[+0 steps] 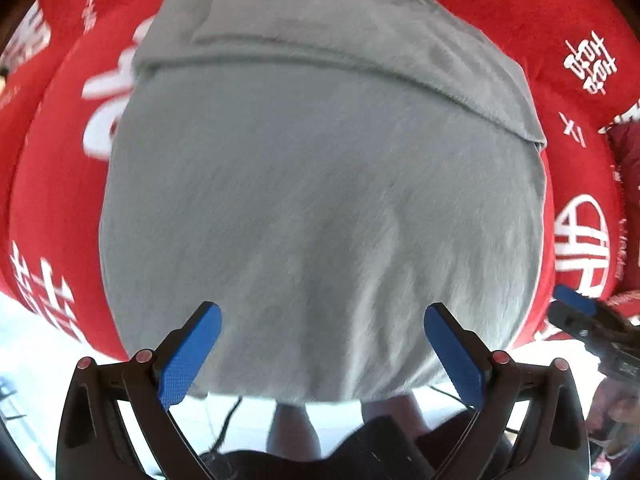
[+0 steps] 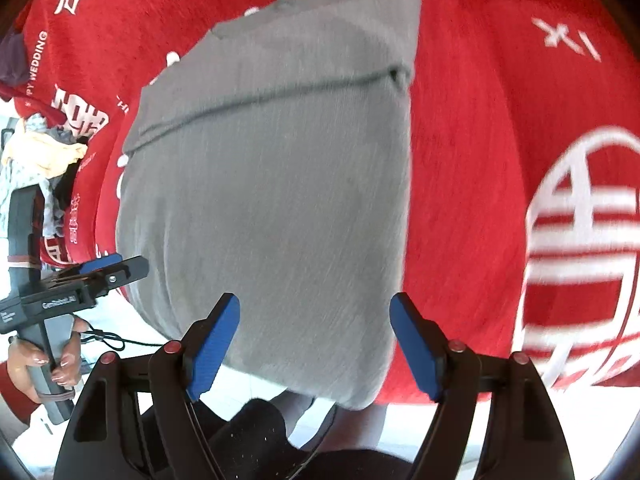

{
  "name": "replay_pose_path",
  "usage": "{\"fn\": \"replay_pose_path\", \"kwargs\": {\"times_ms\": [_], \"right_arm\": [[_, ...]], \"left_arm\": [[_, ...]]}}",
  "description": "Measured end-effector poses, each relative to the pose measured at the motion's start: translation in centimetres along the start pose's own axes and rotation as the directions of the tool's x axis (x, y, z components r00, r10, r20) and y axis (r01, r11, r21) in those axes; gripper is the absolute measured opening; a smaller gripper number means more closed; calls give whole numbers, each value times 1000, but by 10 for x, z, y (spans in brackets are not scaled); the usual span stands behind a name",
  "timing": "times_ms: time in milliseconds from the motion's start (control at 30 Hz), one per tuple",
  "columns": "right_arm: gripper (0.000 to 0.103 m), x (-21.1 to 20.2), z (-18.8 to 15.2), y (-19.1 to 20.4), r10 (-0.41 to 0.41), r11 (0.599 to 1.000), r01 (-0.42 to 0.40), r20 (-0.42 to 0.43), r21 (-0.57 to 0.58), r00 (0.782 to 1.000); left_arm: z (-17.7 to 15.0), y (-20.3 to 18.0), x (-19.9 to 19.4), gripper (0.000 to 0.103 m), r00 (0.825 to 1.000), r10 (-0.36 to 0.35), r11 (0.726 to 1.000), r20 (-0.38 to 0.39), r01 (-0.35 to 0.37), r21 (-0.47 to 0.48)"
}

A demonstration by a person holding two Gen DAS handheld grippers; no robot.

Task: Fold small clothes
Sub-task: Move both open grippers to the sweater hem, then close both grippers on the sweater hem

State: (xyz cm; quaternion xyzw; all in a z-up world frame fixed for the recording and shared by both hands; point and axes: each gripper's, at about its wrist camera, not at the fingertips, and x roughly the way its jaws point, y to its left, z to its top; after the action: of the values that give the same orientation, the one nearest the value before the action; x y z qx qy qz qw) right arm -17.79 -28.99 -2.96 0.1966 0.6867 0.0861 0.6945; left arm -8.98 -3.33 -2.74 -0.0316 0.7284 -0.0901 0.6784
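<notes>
Right now I am holding the left claw (image 1: 322,344) and the right claw (image 2: 316,344) wide open, gripping nothing. The grey garment (image 1: 320,200) is lying folded just ahead of both, spreading between their fingers on the red blanket (image 1: 60,184).

Folded grey knit garment (image 2: 272,200), centre frame, on red blanket with white characters (image 2: 480,160). Right gripper (image 2: 316,344) spread wide, lower centre. Left gripper (image 2: 102,266), mid-left. Mixed clothes heap (image 2: 40,156), left edge.
</notes>
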Motion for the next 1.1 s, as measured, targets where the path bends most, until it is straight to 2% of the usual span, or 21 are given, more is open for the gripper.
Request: {"fn": "replay_pose_path", "kwargs": {"times_ms": [233, 367, 500, 600, 733, 867, 1000, 1100], "right_arm": [[80, 16, -50, 31, -9, 999, 12, -52, 47, 999], [80, 16, -71, 39, -28, 997, 31, -37, 65, 999], [80, 13, -88, 33, -46, 994, 47, -16, 100, 999], [80, 16, -101, 23, -46, 990, 47, -15, 130, 999], [80, 28, -114, 7, -22, 988, 31, -58, 152, 998], [80, 46, -118, -4, 24, 995, -15, -92, 101, 995], [80, 76, -113, -15, 15, 1000, -13, -151, 19, 988], [80, 90, -112, -26, 50, 999, -47, -165, 19, 985]], "left_arm": [[-44, 59, -19, 102, 1000, 13, 999, 23, -12, -40], [-55, 89, -21, 102, 999, 4, 999, 42, -2, -47], [-65, 109, -12, 102, 999, -18, 1000, 44, 18, -3], [-72, 113, 3, 102, 999, -34, 999, 32, 33, 27], [-80, 118, 22, 102, 998, -66, 997, 5, 66, 34], [-85, 120, 41, 102, 995, -100, 994, -9, 100, 35], [-91, 122, 58, 102, 995, -97, 995, -20, 98, 24], [-94, 123, 62, 102, 994, -111, 993, -13, 111, 36]]}}
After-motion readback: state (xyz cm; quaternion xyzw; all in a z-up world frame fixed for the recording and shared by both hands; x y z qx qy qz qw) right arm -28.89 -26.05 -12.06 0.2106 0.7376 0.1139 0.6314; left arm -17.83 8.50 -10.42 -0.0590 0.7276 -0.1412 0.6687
